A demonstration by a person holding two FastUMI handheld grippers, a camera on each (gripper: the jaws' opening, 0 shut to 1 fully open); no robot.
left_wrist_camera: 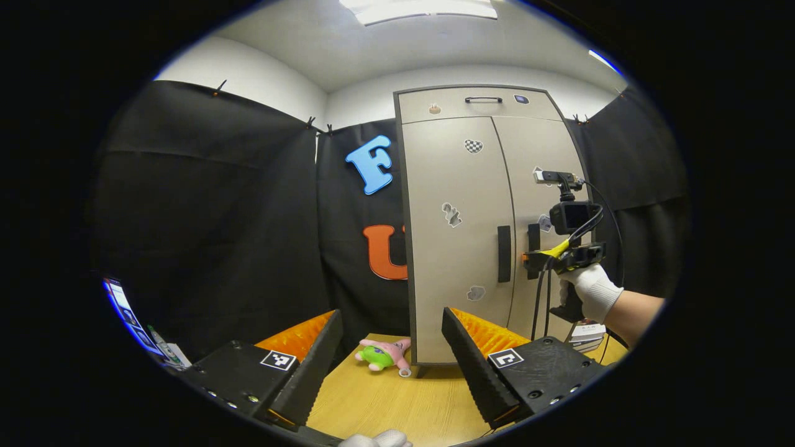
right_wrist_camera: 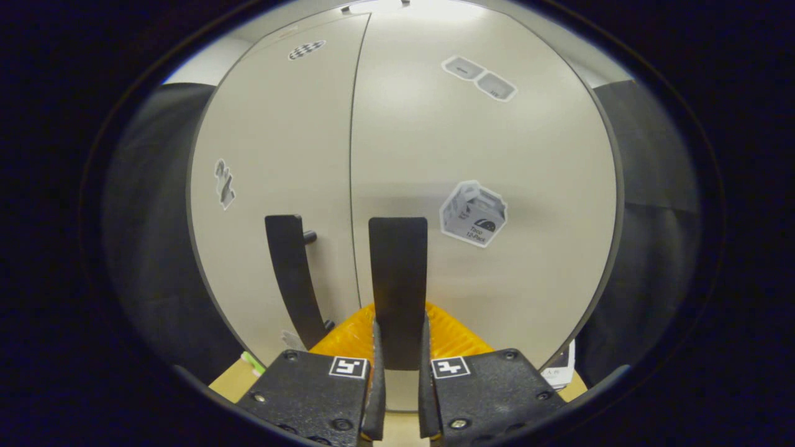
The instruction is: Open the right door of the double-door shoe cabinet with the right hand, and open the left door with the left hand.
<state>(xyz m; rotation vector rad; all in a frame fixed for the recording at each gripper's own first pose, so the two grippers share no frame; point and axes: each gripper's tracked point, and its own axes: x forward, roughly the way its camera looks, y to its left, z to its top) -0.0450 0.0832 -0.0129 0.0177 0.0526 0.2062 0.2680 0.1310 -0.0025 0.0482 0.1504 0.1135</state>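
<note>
The beige shoe cabinet [left_wrist_camera: 459, 186] stands on the wooden table with both doors closed. Its left door [left_wrist_camera: 456, 248] has a dark vertical handle [left_wrist_camera: 504, 253] beside the centre seam. My left gripper [left_wrist_camera: 391, 347] is open and well short of the cabinet, with nothing between its fingers. A gloved hand [left_wrist_camera: 593, 288] holds my right gripper [left_wrist_camera: 529, 259] against the right door [left_wrist_camera: 543, 149]. In the right gripper view, the right gripper [right_wrist_camera: 399, 372] is shut on the right door's handle [right_wrist_camera: 397, 279], one finger on each side. The left door's handle [right_wrist_camera: 290, 279] stands just to its left.
A pink and green plush toy [left_wrist_camera: 382, 355] lies on the table [left_wrist_camera: 385, 403] by the cabinet's left front corner. A small stack of boxes [left_wrist_camera: 587, 334] sits to the cabinet's right. A drawer with a handle [left_wrist_camera: 483, 99] tops the cabinet. A screen [left_wrist_camera: 127, 313] glows at far left.
</note>
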